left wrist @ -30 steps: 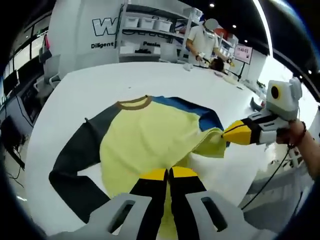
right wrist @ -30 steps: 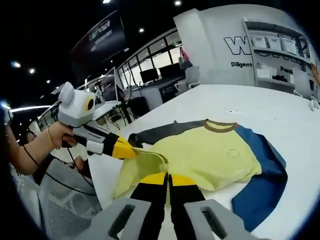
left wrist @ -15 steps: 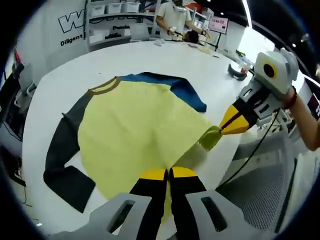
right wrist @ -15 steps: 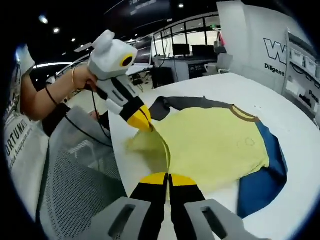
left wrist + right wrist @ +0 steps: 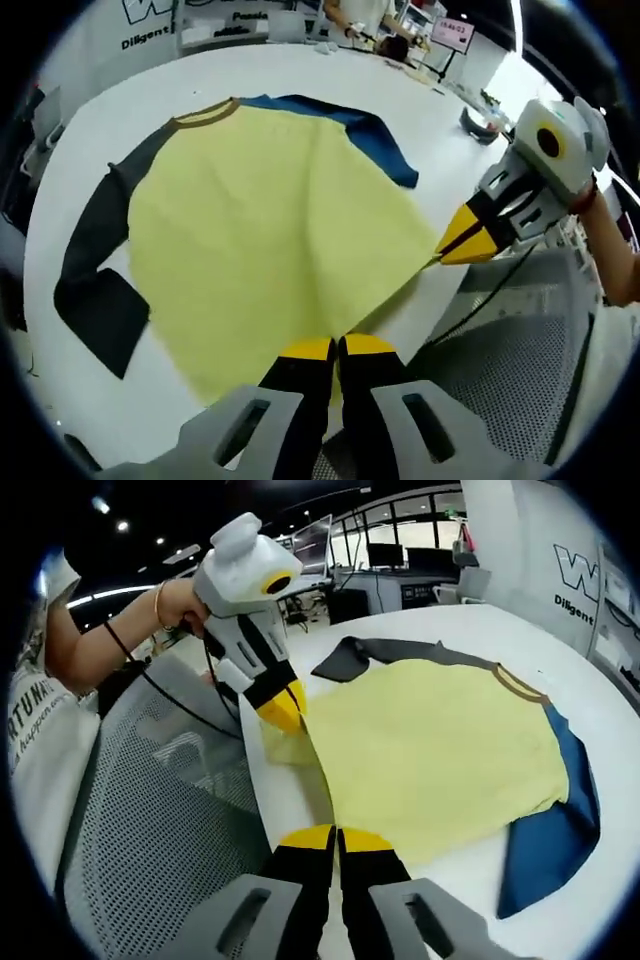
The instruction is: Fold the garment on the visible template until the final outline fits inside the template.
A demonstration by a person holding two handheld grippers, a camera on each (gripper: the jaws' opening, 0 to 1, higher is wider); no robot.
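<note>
- The white desk [image 5: 250, 70] carries the shirt.
- The yellow shirt [image 5: 260, 230], with one grey and one blue sleeve, lies spread flat, hem at the desk's near edge.
- The left tongs [image 5: 336, 347] and right tongs [image 5: 336, 835] are each clamped together on a hem corner.

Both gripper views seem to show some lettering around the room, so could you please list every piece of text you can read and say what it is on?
"W": large outlined letter on the white wall, the rest cut off by the edge.
"Dilige": small dark line beneath it, cut off.
"Diligent": white wall in the left gripper view.
"TUNA": partial print on the person's white shirt.
Pink sign: too blurred to read.
</note>
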